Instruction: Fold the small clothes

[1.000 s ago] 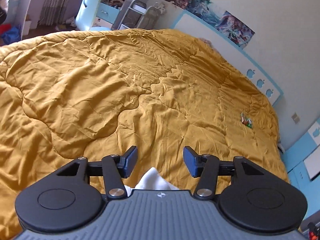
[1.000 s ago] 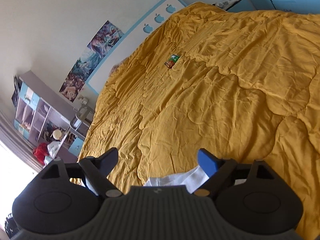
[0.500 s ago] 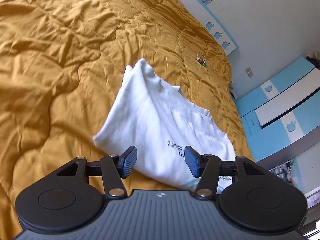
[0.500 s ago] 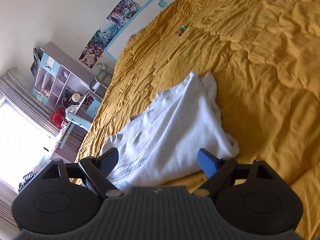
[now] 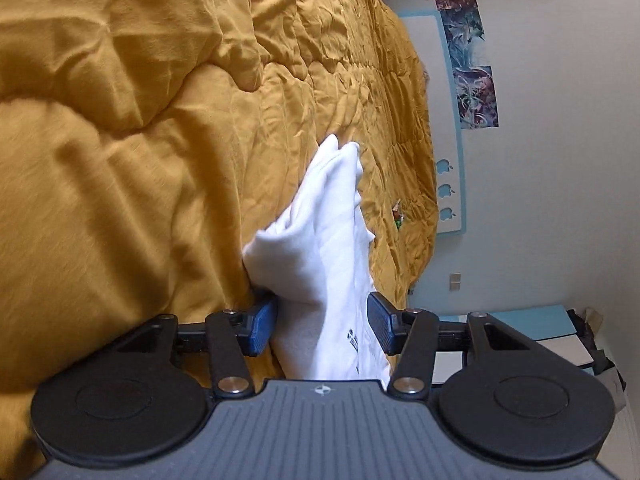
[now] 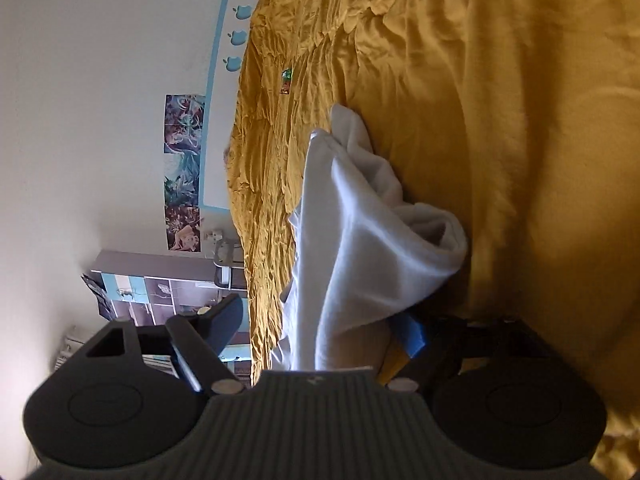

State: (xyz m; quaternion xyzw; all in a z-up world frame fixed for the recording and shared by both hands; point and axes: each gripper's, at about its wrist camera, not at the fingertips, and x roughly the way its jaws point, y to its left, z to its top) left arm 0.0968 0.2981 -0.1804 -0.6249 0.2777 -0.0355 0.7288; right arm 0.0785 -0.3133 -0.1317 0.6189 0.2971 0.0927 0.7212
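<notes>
Both grippers look alike: the left gripper and right gripper each have a grey ribbed body with a small emblem, two round black discs, black linkage arms with silver screws, and blue-padded jaws

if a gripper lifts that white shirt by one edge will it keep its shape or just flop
Probably flop: the white shirt lies in soft, bunched folds on the yellow quilt, so the unheld part would likely hang. It looks thin and light for its size. Its rumpled knit seems unlikely to slip once pinched, though loose layers may slide apart.
</notes>
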